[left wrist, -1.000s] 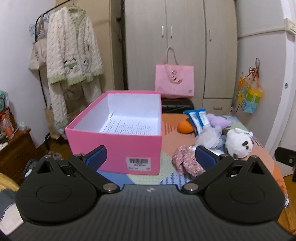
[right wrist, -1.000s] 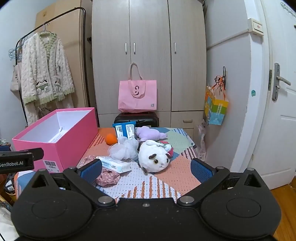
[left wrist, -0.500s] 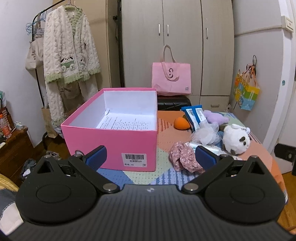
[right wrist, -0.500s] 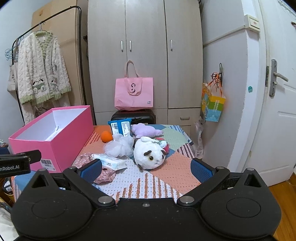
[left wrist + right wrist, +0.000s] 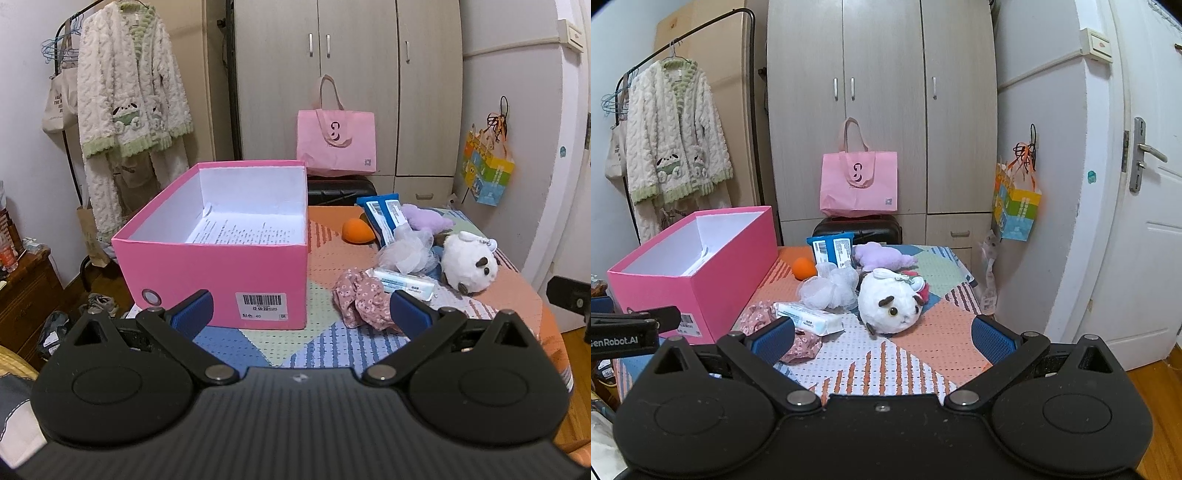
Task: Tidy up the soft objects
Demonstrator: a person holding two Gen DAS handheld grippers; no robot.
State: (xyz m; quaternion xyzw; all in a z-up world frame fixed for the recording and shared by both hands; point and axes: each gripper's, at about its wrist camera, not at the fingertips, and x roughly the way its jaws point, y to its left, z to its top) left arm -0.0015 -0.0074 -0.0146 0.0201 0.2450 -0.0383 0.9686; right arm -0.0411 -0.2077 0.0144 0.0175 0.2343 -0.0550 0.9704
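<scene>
On the table (image 5: 325, 339), the box (image 5: 221, 273) stands left of the plush toy (image 5: 467, 264) and scrunchie (image 5: 360, 301).

Your pink shoebox (image 5: 221, 273) is smooth matt cardboard, white inside, with a printed paper sheet (image 5: 247, 230) on its floor. The desk cover (image 5: 923, 339) is dimpled, textured patchwork cloth. The white plush toy (image 5: 892, 304) and purple plush (image 5: 882, 256) look fuzzy; the floral scrunchie (image 5: 364, 299) is thin printed fabric. The mesh bath puff (image 5: 829, 288) is sheer netting, the tissue pack (image 5: 809, 317) glossy plastic film. The orange sponge (image 5: 356, 230) looks matt and smooth.
</scene>
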